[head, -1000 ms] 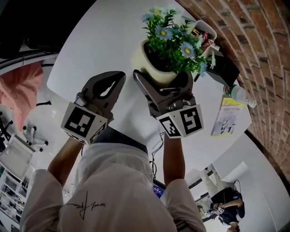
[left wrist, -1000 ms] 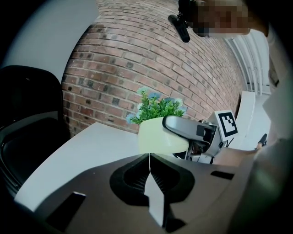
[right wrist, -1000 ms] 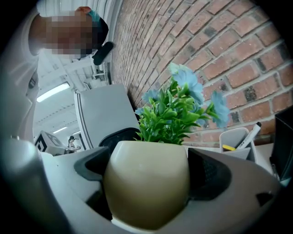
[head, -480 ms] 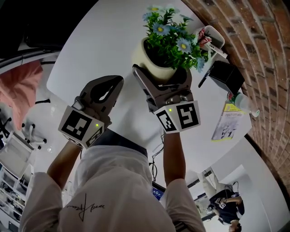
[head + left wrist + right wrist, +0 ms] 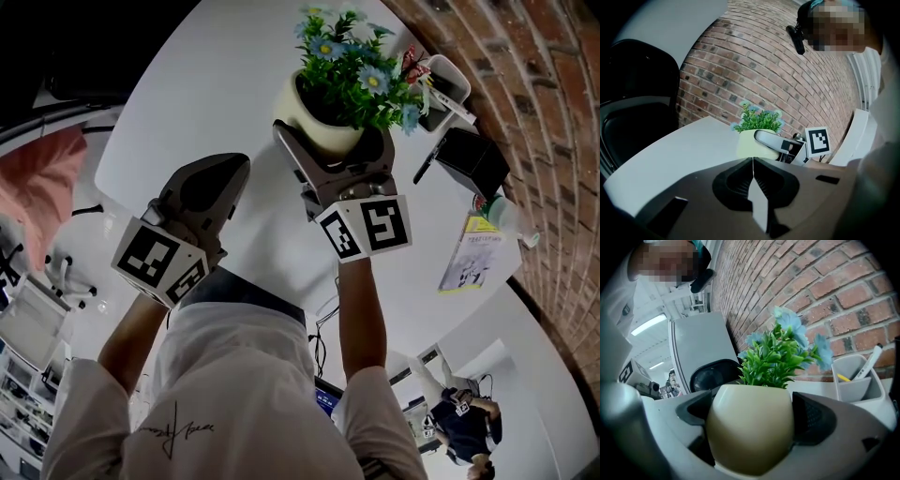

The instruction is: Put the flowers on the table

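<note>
one cream flower pot (image 5: 749, 427) sits clamped in the right gripper (image 5: 333, 155); left gripper (image 5: 753, 164) closed, empty.

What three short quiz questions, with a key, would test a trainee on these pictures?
1. True or false: the left gripper is shut, with nothing between its jaws.
2. What is the right gripper clamped on? A. a bottle B. the flower pot C. a booklet
3. Fill in: the wall beside the table is made of ____.

Key: 1 true; 2 B; 3 brick.
</note>
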`<state>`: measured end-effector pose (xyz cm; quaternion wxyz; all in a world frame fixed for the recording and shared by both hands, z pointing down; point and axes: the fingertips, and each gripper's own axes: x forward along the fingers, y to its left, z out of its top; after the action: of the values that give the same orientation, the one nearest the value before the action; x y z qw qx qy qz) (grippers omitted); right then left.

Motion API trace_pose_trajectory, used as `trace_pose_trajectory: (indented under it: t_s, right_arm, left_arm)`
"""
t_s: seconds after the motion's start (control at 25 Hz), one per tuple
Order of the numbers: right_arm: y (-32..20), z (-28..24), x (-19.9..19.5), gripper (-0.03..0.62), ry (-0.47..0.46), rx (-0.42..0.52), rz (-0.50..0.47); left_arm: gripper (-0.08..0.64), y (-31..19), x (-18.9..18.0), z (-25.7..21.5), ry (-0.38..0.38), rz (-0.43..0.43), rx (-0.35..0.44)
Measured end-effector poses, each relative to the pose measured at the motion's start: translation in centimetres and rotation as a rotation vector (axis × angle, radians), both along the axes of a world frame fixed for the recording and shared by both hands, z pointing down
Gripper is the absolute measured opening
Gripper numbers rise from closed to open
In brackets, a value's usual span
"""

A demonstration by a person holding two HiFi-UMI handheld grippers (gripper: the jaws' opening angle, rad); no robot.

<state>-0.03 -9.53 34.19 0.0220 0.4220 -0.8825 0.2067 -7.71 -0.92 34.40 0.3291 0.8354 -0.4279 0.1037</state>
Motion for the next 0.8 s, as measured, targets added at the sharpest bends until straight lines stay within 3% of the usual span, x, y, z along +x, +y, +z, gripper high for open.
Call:
trace_pose_trajectory:
  t_s: [0.2,0.48,0.8]
  right_arm:
    - [-1.0,1.1,-0.5,0.511,0.031,0.0,0.013]
    - [-1.3,1.9,-1.8,0.511,0.146,0.061,-0.004]
    - [-1.3,2.3,-2.0,0.511,0.183,0.096,0.013]
  left_arm:
    - [0.008,-0.2,-0.5,0.4,0.014,-0.006,-0.015]
    - [0.008,-0.1,-1.3,1.1,0.026,-0.015,-0.027]
    - [0.008,0.1,-1.4,1.9,0.034,-0.009,-0.036]
